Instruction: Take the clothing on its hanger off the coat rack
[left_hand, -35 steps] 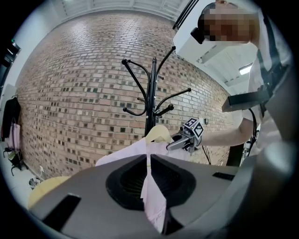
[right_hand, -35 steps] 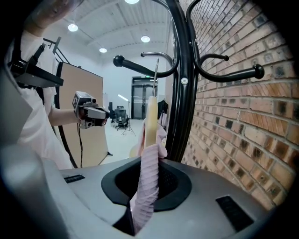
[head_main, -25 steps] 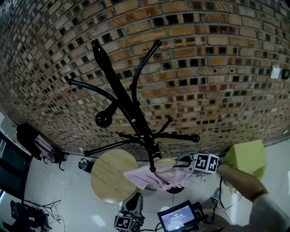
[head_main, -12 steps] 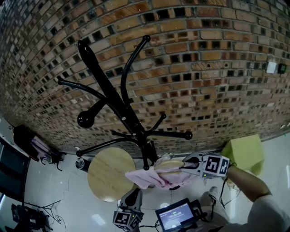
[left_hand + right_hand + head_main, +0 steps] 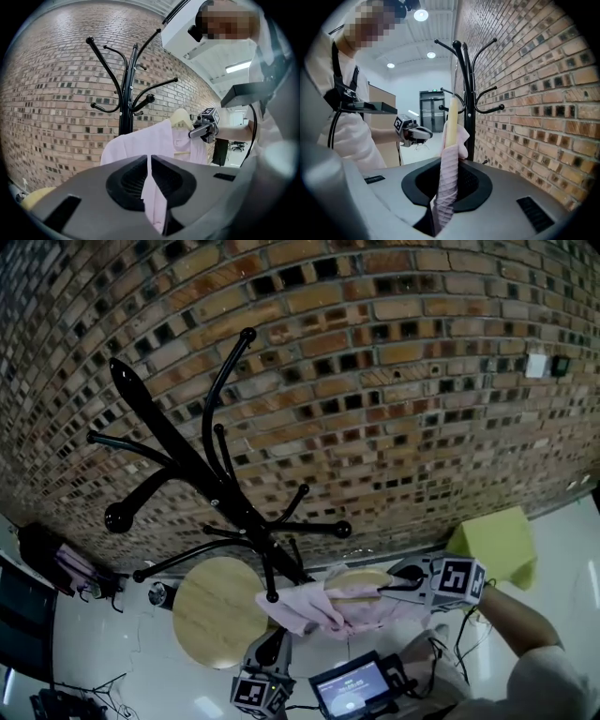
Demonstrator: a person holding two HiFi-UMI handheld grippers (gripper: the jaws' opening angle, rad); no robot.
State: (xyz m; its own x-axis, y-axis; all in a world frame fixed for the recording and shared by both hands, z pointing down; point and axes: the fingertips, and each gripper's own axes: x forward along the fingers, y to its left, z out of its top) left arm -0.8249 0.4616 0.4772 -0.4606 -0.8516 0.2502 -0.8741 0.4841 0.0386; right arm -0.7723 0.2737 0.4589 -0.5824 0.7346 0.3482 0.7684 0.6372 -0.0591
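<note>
Round ceiling lamps (image 5: pixel 421 15) give bright, even light with slight glare. Fisheye distortion bows the brick wall (image 5: pixel 375 381) strongly. The coat rack (image 5: pixel 202 472) is sharp, and dark vignettes ring both gripper views.

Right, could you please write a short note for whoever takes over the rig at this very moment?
Left gripper: shut on a fold of the pink shirt.
Right gripper: shut on the shirt at one end of the wooden hanger.
Where: the shirt on its hanger is held between both grippers, beside the coat rack.
Done: the hanger's hook looks clear of the rack's arms, so the lift-off seems made.
Left: carry shirt and hanger away from the rack, minding its lower arms.
</note>
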